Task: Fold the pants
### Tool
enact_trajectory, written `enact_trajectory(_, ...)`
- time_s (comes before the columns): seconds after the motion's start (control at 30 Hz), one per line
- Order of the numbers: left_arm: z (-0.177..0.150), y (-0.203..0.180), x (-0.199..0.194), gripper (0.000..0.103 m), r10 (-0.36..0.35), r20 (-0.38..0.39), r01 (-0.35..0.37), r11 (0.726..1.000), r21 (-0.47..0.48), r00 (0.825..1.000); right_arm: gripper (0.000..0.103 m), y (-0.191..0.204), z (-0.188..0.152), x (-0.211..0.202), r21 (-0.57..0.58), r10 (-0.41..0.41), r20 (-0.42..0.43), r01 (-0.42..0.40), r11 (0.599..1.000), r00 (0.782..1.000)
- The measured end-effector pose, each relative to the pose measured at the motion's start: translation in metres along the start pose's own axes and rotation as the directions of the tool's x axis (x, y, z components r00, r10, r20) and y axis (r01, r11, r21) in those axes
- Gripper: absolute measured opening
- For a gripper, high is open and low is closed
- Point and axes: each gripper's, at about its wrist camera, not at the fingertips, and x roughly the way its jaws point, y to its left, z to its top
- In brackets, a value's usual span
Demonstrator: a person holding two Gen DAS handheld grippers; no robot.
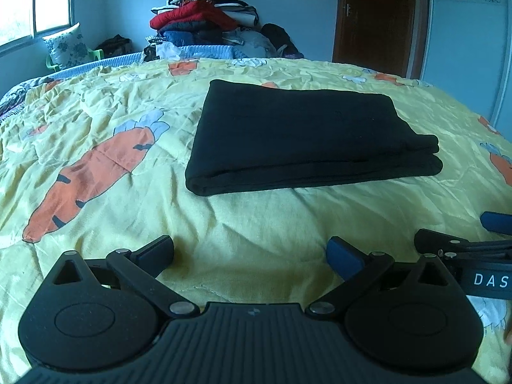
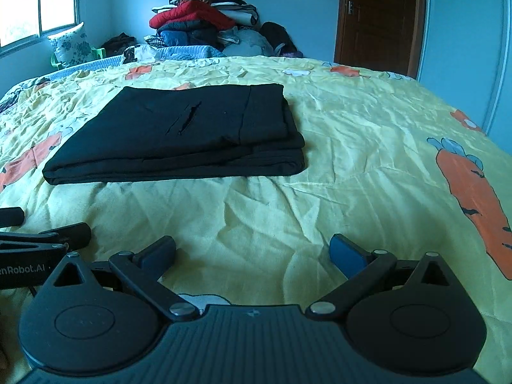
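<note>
**Ana:** Black fabric, stacked neat — the folded pants lie flat on the yellow carrot-print bedspread, mid-bed, well ahead of both tools. Starting at the left: the left gripper hovers low over bare quilt, fingers spread wide, nothing between them.

**Rui:** And moving right, the right gripper is the same story, jaws apart and empty, just beside its partner. From its camera you can see a pocket slit on top of the bundle and stepped layers at the right-hand edge.

**Ana:** That edge is where I'd worry. Those layers aren't flush, so if either tool goes back in to tidy and pinches only the top ply, it could peel the whole fold open.

**Rui:** Agreed. A soft quilt underneath won't help either; dragging a finger across it could bunch the spread and shift the stack.

**Ana:** Also, the grippers sit close together. Swing one inward carelessly and they knock.

**Rui:** Looks essentially finished to me. Leaving it alone seems safest.
</note>
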Motion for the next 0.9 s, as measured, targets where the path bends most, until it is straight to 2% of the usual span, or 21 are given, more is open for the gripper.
enact_trajectory(0.9,0.0,-0.0011,0.0009,0.103,0.012,-0.003,-0.012,1.0,-0.007,1.0,0.103,0.0007,0.0001,-0.0001,-0.001,-0.001,0.0,0.001,1.0,1.0)
